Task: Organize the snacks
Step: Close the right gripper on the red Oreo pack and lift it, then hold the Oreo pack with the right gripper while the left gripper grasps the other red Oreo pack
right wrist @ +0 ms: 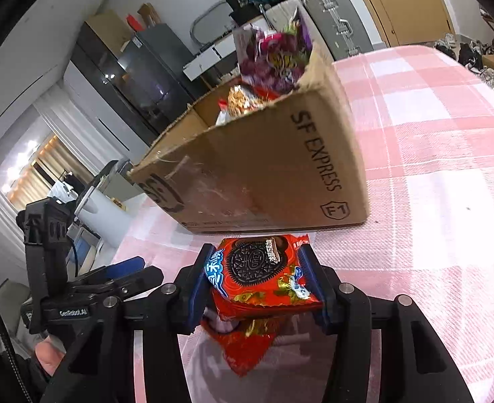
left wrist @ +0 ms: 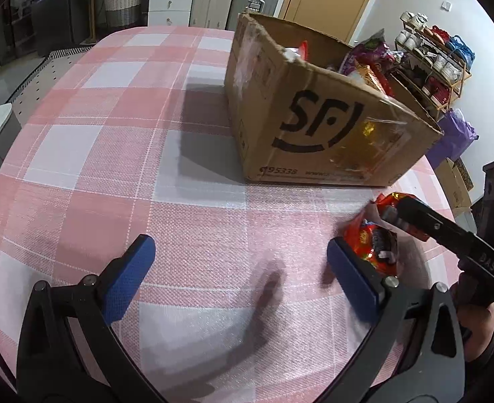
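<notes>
An open cardboard SF Express box [left wrist: 317, 127] [right wrist: 270, 174] stands on the pink checked tablecloth, with several snack packs [right wrist: 273, 57] sticking out of it. My right gripper [right wrist: 258, 268] is shut on a red Oreo packet [right wrist: 263, 275], held just above the table in front of the box. In the left wrist view the same packet [left wrist: 371, 238] shows at the right, with the right gripper [left wrist: 391, 215] on it. My left gripper [left wrist: 240, 252] is open and empty, low over the cloth, left of the packet.
The table [left wrist: 112, 134] stretches left and far of the box. A shoe rack [left wrist: 435, 63] and a purple bag [left wrist: 455, 137] stand beyond the box. Suitcases [right wrist: 334, 16], a dark cabinet [right wrist: 136, 74] and drawers [left wrist: 169, 0] line the room.
</notes>
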Tool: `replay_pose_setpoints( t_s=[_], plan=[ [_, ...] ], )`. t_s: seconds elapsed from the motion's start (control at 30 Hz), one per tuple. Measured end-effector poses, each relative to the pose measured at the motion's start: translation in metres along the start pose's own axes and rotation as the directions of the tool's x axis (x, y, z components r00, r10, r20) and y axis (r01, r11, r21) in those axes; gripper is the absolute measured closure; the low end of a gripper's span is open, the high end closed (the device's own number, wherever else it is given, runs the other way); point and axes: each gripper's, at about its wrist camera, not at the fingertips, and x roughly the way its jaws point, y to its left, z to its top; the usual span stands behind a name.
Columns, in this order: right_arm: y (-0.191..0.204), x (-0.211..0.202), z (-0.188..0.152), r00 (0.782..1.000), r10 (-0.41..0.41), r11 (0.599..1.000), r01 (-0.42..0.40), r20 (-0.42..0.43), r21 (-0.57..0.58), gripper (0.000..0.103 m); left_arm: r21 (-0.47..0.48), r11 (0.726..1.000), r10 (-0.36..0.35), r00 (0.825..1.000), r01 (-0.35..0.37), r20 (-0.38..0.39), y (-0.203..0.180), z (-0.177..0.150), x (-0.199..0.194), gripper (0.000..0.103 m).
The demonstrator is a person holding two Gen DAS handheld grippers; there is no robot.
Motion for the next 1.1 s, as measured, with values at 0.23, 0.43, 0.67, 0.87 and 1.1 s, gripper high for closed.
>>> replay_pose_setpoints(
  t_s=[0.23, 0.43, 0.67, 0.87, 1.1],
  plan=[
    [-0.004, -0.026, -0.009, 0.999, 0.019, 1.0, -0.02, 0.049, 0.018, 0.055, 0.051, 0.998, -0.02, 1.0, 0.021, -0.021, -0.022, -0.004, -0.004, 0.001],
    [-0.01, -0.04, -0.02, 0.998, 0.023, 0.999, -0.025, 0.06, 0.035, 0.055, 0.109, 0.993, -0.038, 0.998, 0.044, -0.059, -0.049, -0.009, 0.001, 0.001],
    [-0.018, -0.065, -0.023, 0.993, 0.034, 0.998, -0.04, 0.109, 0.051, 0.055, 0.177, 0.982, -0.048, 0.992, 0.068, -0.114, -0.083, -0.014, 0.012, 0.001],
    [-0.023, -0.082, -0.032, 0.99, 0.036, 0.998, -0.044, 0.135, 0.055, 0.055, 0.256, 0.966, -0.001, 0.986, 0.045, -0.168, -0.111, -0.016, 0.033, 0.001],
    [-0.034, -0.094, -0.036, 0.988, 0.038, 0.996, -0.049, 0.148, 0.07, 0.055, 0.338, 0.941, 0.058, 0.988, -0.006, -0.145, -0.126, -0.017, 0.035, 0.04]
  ],
)
